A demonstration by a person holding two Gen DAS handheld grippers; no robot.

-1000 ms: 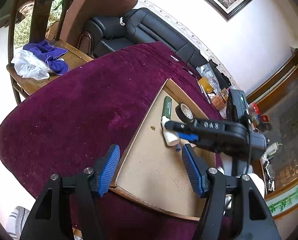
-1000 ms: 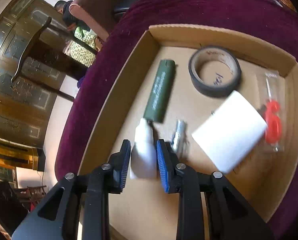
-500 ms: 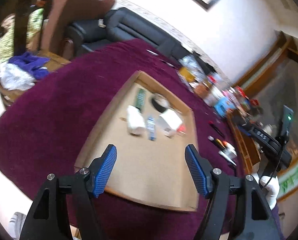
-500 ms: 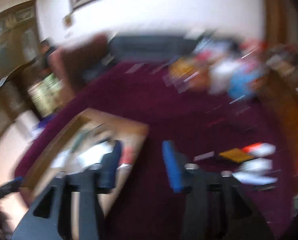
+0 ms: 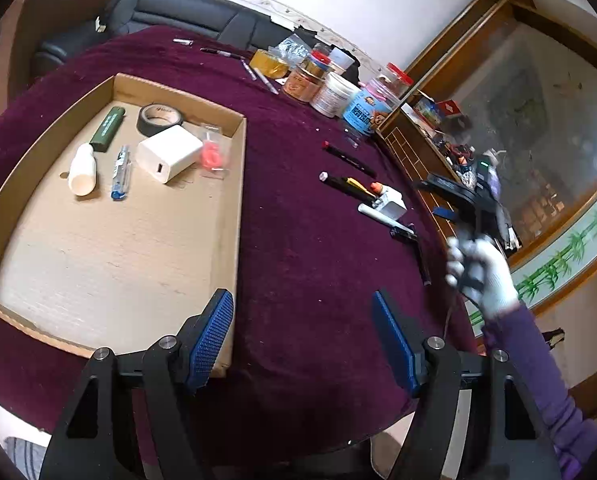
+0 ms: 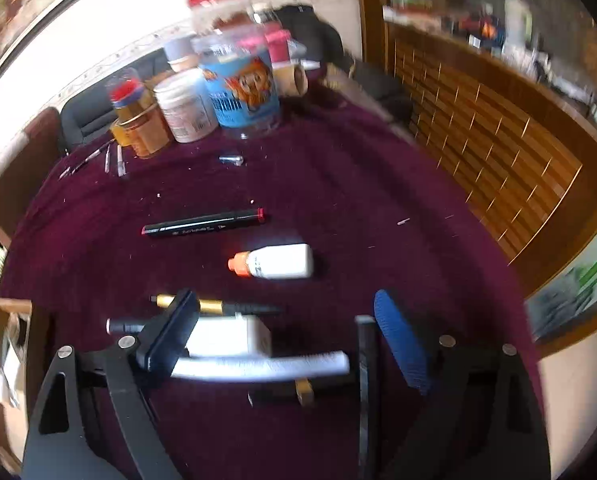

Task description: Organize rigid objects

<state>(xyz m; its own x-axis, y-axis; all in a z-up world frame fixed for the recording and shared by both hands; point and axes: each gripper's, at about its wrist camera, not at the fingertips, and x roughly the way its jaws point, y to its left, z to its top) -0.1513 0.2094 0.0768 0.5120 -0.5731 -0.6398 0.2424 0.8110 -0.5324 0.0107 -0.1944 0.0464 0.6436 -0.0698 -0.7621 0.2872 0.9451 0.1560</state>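
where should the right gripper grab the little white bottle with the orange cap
Grip the white bottle across the middle of its flat white body, coming down from above. It lies on its side on the cloth, long axis left-right, clear of the black marker. The orange cap is narrower and likely slippery.

Bright daylight, fisheye warp, rt view blurred

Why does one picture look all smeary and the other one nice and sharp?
Right wrist view: motion smear, worst on the blue-labelled plastic jar and wooden cabinet. Left wrist view: crisp shallow cardboard box, only the white-gloved hand blurs; fisheye lenses bend both pictures' edges.
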